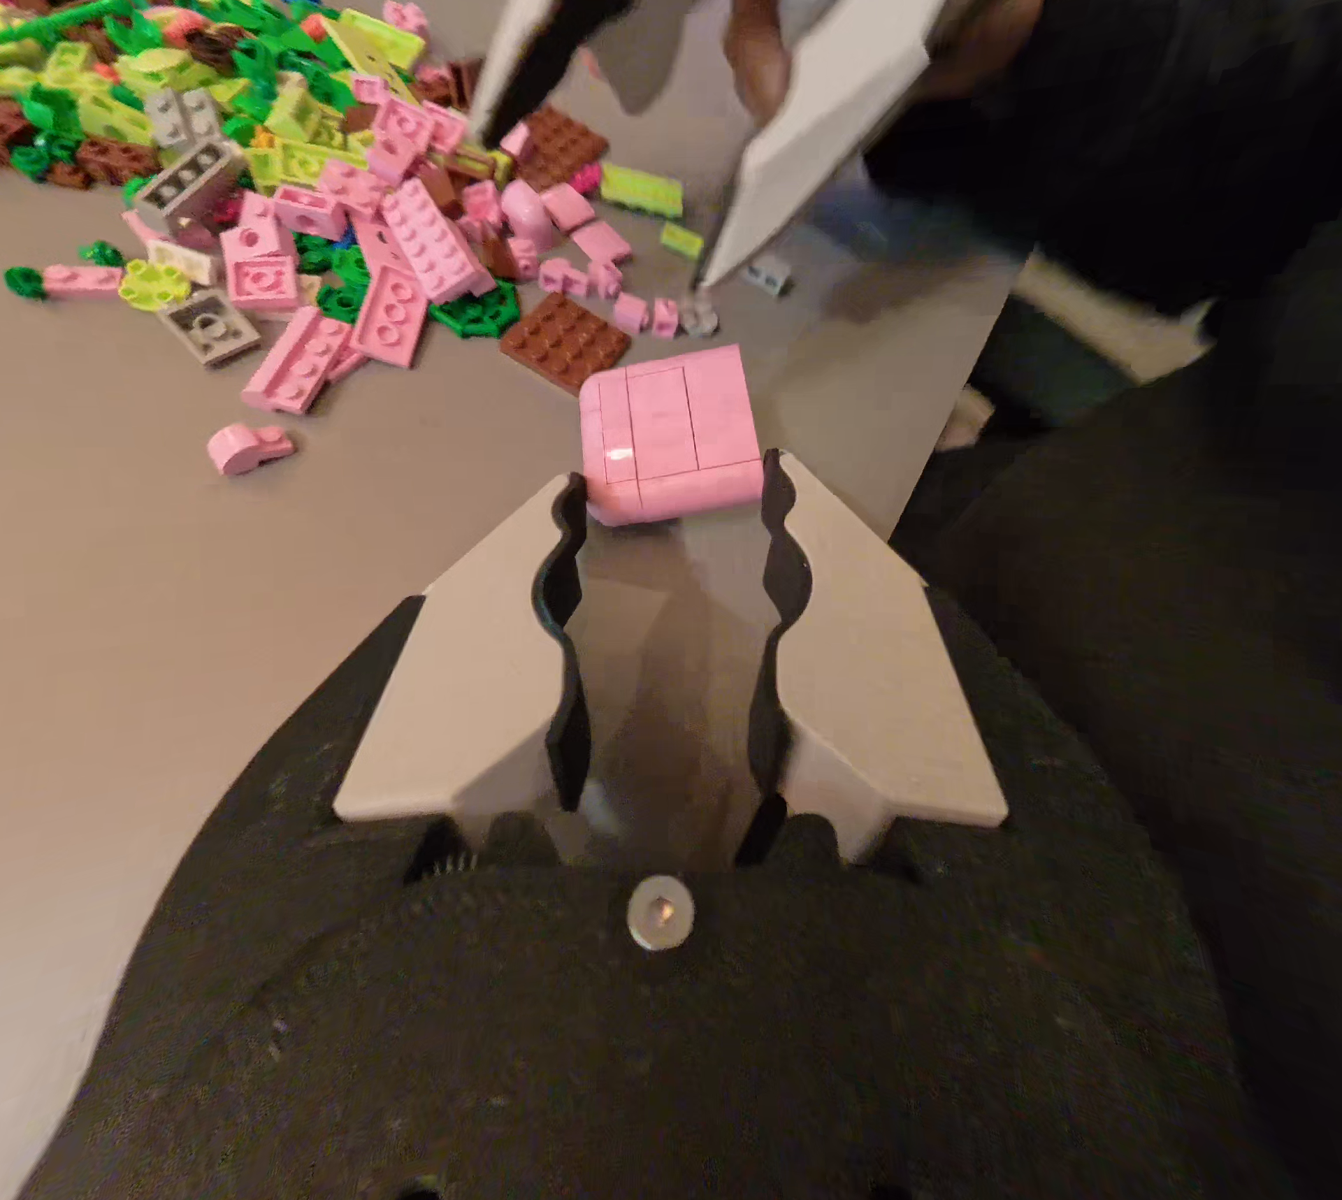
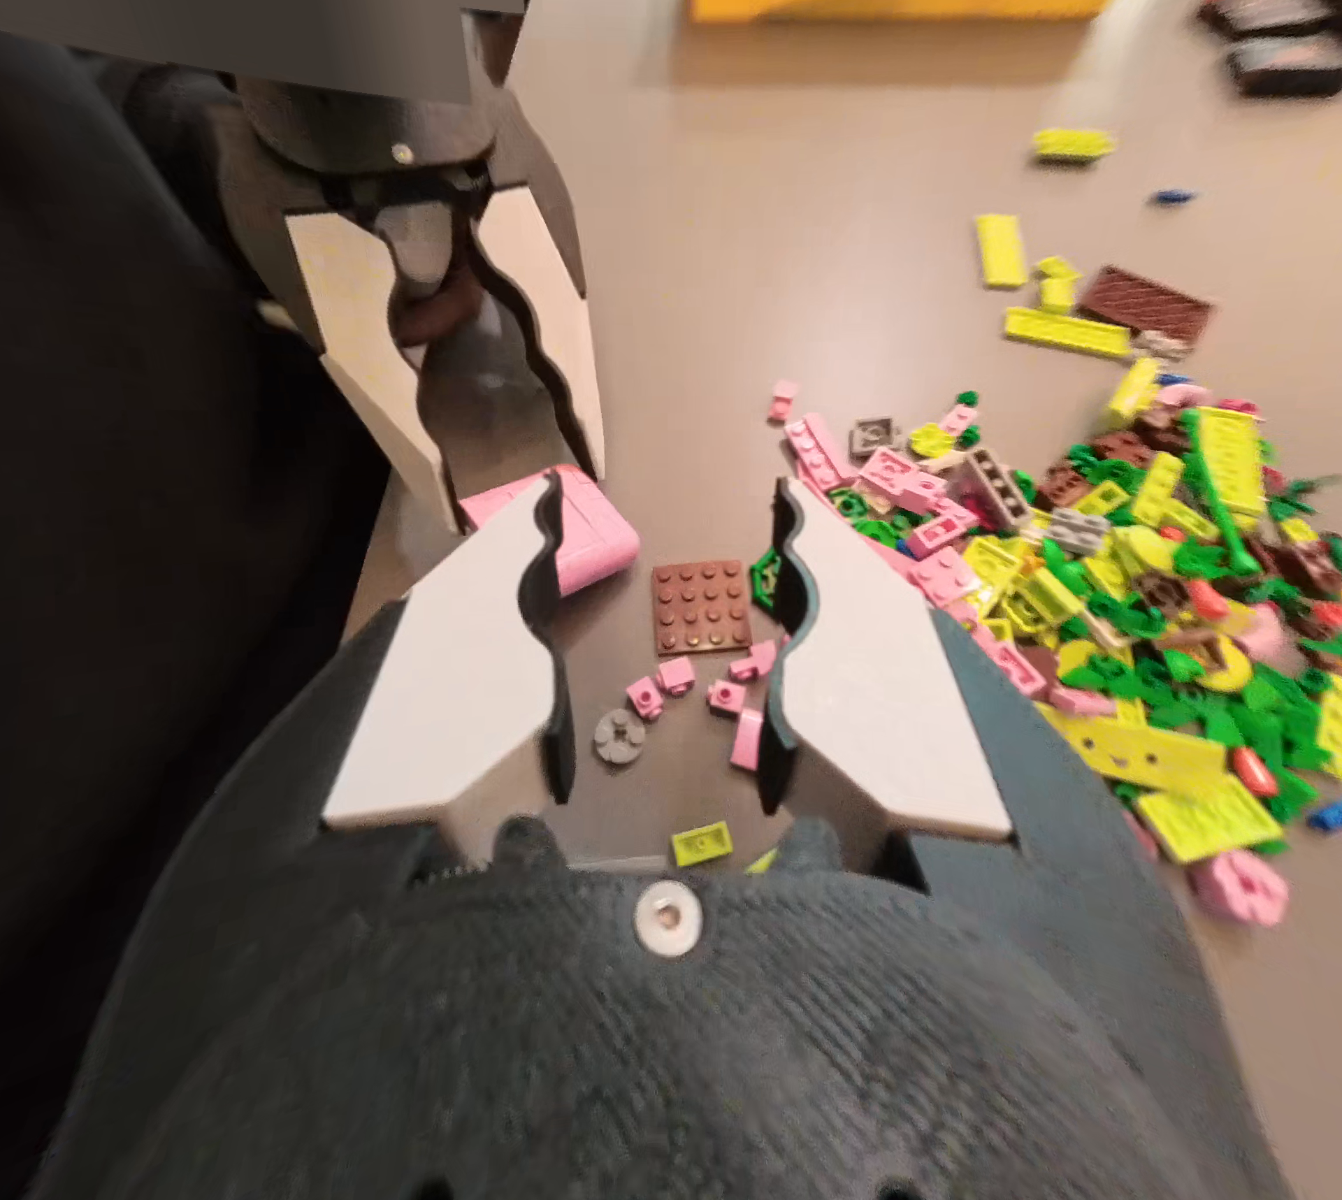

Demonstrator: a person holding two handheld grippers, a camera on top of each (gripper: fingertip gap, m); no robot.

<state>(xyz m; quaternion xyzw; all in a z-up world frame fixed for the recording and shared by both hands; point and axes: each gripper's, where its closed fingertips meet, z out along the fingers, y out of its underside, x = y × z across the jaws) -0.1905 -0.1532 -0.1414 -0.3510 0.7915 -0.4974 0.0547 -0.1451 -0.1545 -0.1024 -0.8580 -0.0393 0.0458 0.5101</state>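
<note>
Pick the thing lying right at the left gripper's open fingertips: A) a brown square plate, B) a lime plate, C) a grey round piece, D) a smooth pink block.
D: the smooth pink block lies on the table at the tips of the open left gripper.

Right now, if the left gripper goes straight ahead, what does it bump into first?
Most likely the smooth pink rounded brick block. It sits on the grey table right at the open left gripper tips, though exact depth is unclear.
</note>
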